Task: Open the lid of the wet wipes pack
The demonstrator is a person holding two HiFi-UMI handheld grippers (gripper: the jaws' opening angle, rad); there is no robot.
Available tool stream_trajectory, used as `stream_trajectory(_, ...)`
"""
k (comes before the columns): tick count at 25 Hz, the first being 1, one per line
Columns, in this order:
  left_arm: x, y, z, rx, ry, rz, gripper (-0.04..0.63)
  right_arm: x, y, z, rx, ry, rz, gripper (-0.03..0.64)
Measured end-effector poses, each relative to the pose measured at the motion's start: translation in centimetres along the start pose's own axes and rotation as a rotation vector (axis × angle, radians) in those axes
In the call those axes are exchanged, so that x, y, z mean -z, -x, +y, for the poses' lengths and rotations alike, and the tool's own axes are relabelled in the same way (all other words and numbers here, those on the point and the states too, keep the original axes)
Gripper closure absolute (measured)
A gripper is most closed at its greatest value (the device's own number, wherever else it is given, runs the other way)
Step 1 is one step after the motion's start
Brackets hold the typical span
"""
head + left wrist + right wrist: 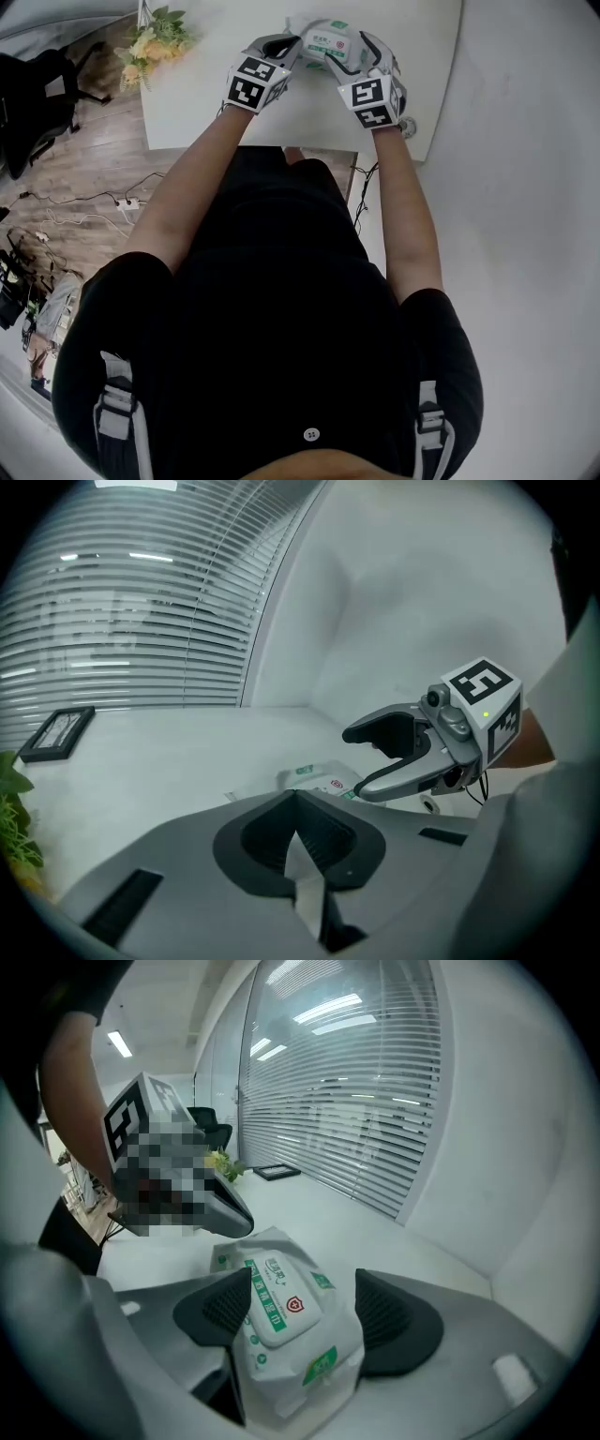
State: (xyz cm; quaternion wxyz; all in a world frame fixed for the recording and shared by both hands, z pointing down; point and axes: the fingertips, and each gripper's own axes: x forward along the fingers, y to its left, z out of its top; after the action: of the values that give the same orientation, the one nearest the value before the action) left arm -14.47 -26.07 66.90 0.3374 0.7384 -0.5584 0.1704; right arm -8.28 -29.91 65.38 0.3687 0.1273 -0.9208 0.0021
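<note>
The wet wipes pack [330,44] is white with green print and sits at the far side of the white table [197,103]. Its lid [277,1305] lies flat and closed. My right gripper [305,1316] is shut on the pack [300,1354], one dark pad pressing each long side. My left gripper [281,49] is at the pack's left end. In the left gripper view its pads [323,841] are shut on a thin white strip [305,869] that looks like the pack's end flap. The pack's body [317,778] shows beyond the jaws.
Yellow flowers [155,42] stand at the table's left corner. A small picture frame [56,733] lies near the window blinds. A wall is just right of the table. A black chair [33,103] and cables [122,202] are on the wooden floor to the left.
</note>
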Motion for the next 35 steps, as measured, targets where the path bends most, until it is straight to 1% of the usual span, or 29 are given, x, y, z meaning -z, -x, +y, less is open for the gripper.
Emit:
stream_trajectory(9,1.1,-1.5,0.2,-0.006,0.023,0.029,0.588,1.2,-0.8,1.3,-0.011,0.138,0.061,0.252)
stream_trajectory(16,2.0,-1.8,0.0,-0.009,0.029,0.052,0.588,1.8,-1.6,2.1,-0.012,0.243,0.098,0.252)
stream_trajectory(21,2.3,-1.9,0.1,-0.012,0.031,0.057,0.588,2.3,-2.2,2.5,-0.02,0.299,0.124,0.256)
stream_trajectory(28,2.7,-1.8,0.2,-0.023,0.027,0.064,0.588,2.1,-2.3,3.4,-0.028,0.402,0.14,0.332)
stream_trajectory(31,3.0,-1.9,0.1,-0.023,0.029,0.065,0.588,2.2,-2.3,3.6,-0.034,0.419,0.145,0.35)
stream_trajectory(35,3.1,-2.0,0.1,-0.031,0.007,0.07,0.588,2.0,-2.0,4.0,-0.04,0.446,0.141,0.39)
